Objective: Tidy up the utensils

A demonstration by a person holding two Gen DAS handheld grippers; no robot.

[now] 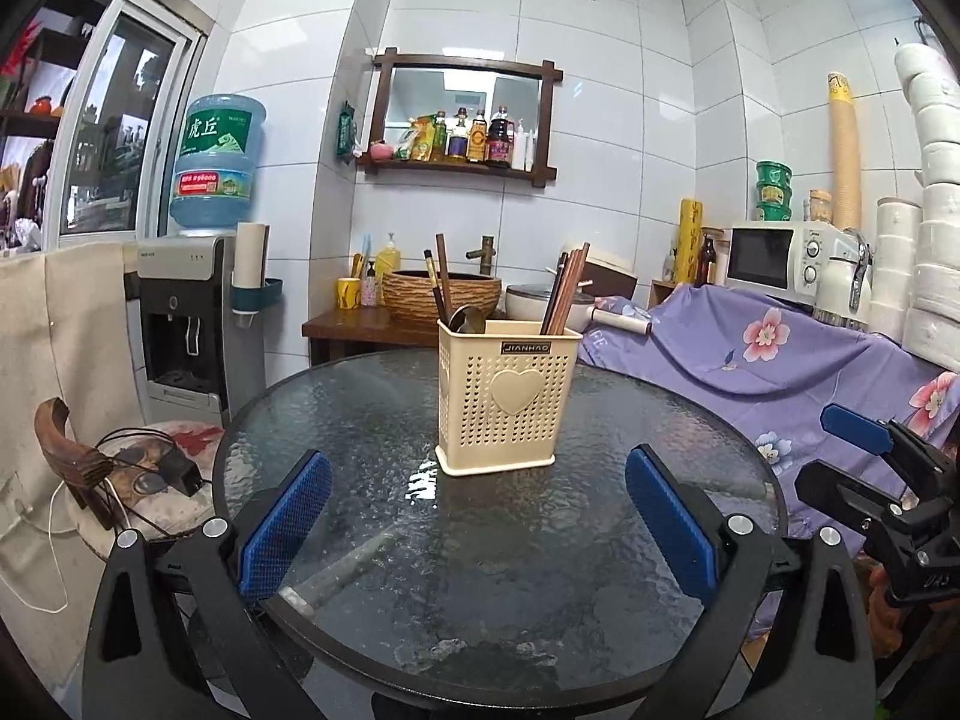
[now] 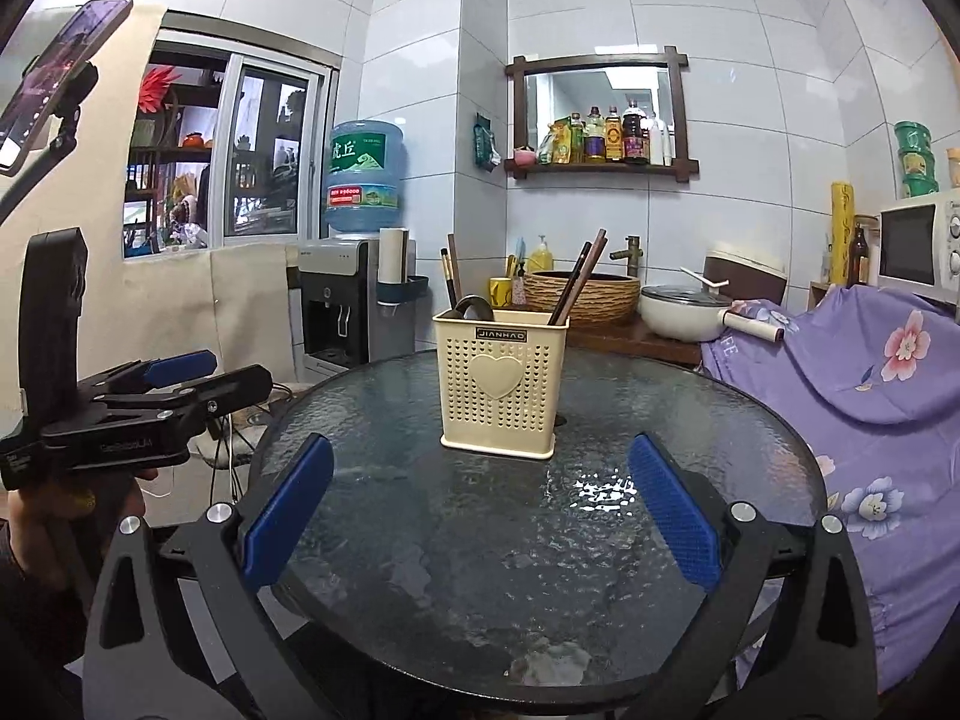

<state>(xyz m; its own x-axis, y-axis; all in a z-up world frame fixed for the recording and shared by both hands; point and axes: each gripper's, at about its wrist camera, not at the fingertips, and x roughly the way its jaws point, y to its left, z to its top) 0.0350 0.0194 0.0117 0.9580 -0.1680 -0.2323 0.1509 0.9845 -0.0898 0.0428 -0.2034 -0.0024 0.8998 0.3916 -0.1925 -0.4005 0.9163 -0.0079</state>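
Observation:
A cream perforated utensil holder (image 1: 503, 399) (image 2: 500, 384) with a heart on its front stands upright on the round glass table (image 1: 384, 420) (image 2: 690, 420). Brown chopsticks (image 1: 563, 291) (image 2: 577, 285) lean in its right compartment. A spoon bowl (image 1: 467, 319) (image 2: 474, 307) and darker sticks (image 1: 441, 276) rise from the left one. My left gripper (image 1: 480, 519) is open above the table's near side, nothing between its blue pads. My right gripper (image 2: 480, 513) is open too, equally short of the holder. Each gripper shows at the other view's edge.
A water dispenser (image 1: 192, 312) and a chair with cables (image 1: 138, 468) stand left of the table. A purple flowered cloth (image 1: 780, 354) covers a counter on the right with a microwave (image 1: 786, 255). Behind are a woven basin (image 1: 441, 294) and a white pot (image 2: 684, 312).

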